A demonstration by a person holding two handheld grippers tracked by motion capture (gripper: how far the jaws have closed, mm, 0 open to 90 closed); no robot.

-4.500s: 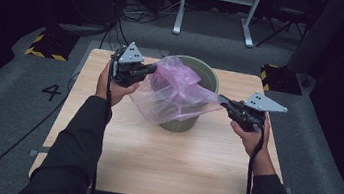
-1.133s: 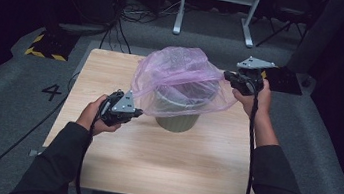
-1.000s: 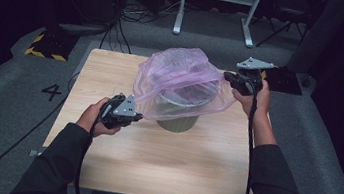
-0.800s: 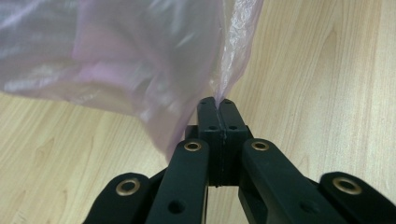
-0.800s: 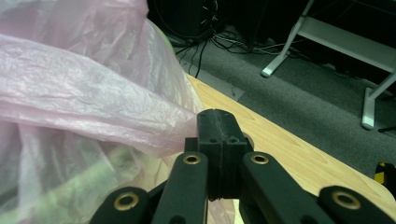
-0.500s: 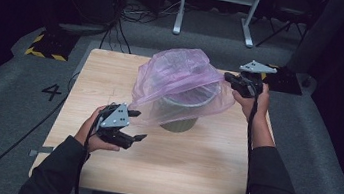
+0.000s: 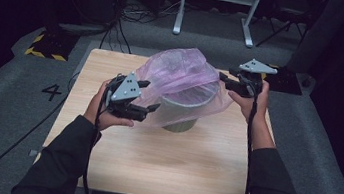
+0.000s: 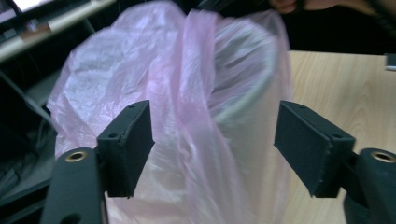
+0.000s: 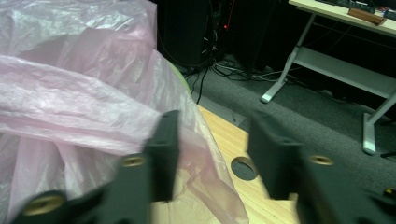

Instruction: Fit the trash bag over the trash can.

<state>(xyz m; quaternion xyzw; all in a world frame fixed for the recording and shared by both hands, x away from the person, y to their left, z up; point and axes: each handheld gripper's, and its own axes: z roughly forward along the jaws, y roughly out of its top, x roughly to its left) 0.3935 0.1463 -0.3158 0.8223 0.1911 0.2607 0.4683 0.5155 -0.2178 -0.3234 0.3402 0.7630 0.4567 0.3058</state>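
A white number 4 [image 7: 52, 92] on the grey floor mat [image 7: 7, 105] left of my table, lower left of the high view, no other readable text

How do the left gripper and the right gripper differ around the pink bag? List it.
The left gripper sits at the near left side of the bin; the right gripper is at its far right. The pink bag fills the gap between the left gripper's wide jaws, but lies mostly beside one jaw of the right gripper. Both stand open, neither clamping the film.
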